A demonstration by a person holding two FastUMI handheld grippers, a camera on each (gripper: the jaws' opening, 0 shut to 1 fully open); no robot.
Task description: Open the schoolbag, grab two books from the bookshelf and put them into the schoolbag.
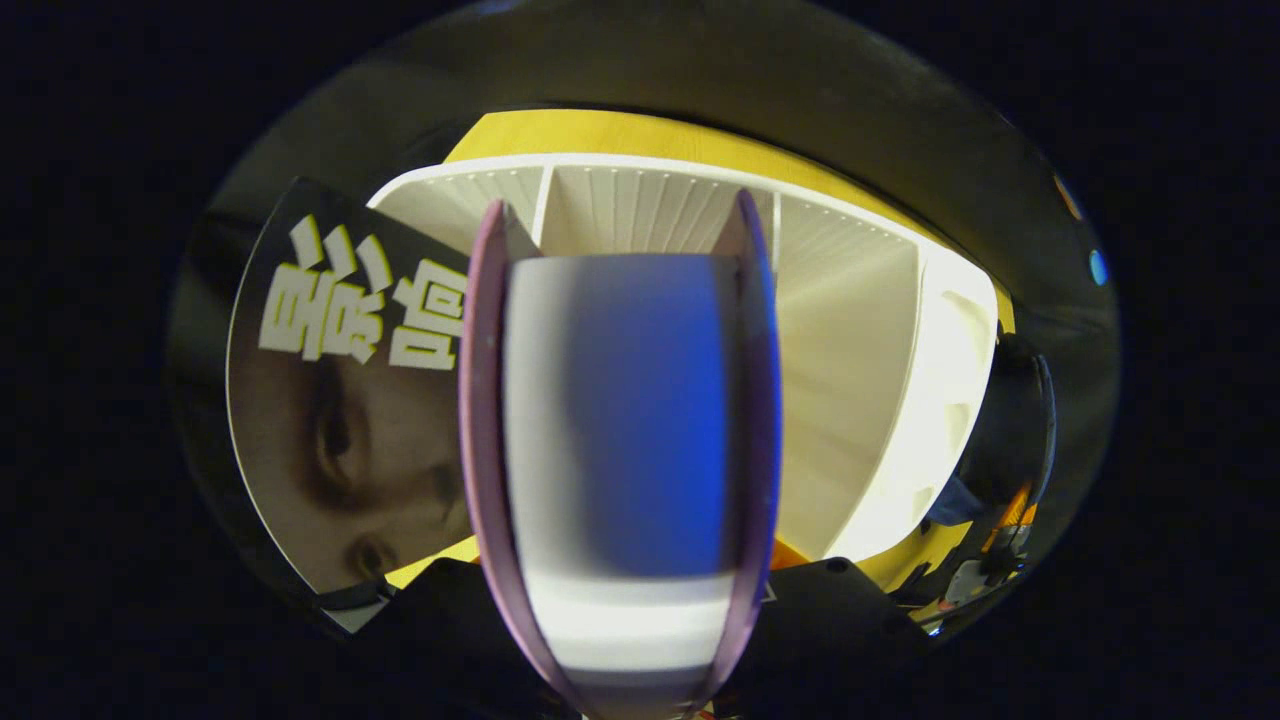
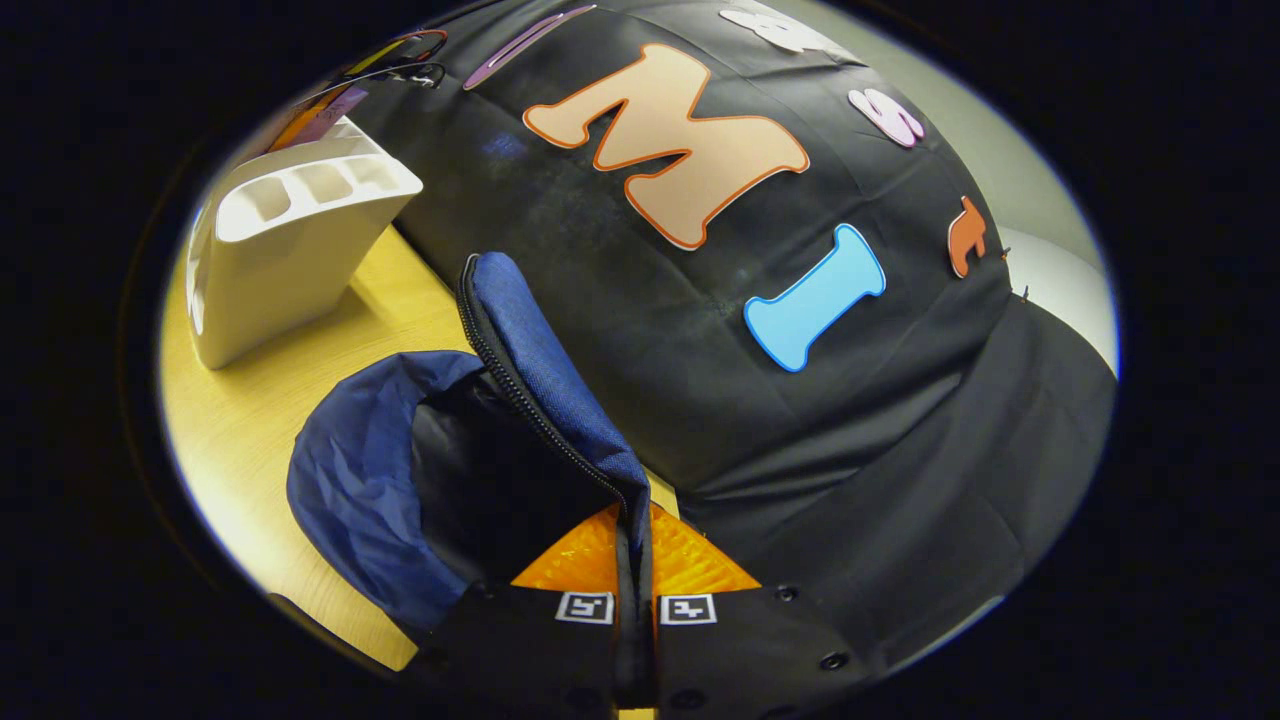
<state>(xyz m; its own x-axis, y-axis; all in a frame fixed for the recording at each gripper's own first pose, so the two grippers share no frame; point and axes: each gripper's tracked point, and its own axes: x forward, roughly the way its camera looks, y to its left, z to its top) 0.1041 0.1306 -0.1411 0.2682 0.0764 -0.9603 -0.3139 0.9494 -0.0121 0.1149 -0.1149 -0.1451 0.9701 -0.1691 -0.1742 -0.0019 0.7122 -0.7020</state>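
My left gripper (image 1: 620, 640) is shut on a book (image 1: 620, 420) with purple covers. The book stands upright close to the lens, its blue and white edge facing me. Behind it is the white bookshelf (image 1: 850, 330) with slatted compartments. A second book (image 1: 340, 420), dark-covered with a photo and pale lettering, leans at the left. In the right gripper view the blue schoolbag (image 2: 350, 490) lies open on the yellow table (image 2: 260, 420), showing its dark inside. My right gripper (image 2: 632, 545) is shut on the bag's zipper edge (image 2: 540, 350) and holds it up.
The white bookshelf (image 2: 290, 240) stands at the table's far left corner in the right gripper view, a short way from the bag. The black cloth wall (image 2: 800, 420) rises right behind the bag. In the left gripper view, dark gear and a bit of blue (image 1: 990, 480) show past the shelf's right end.
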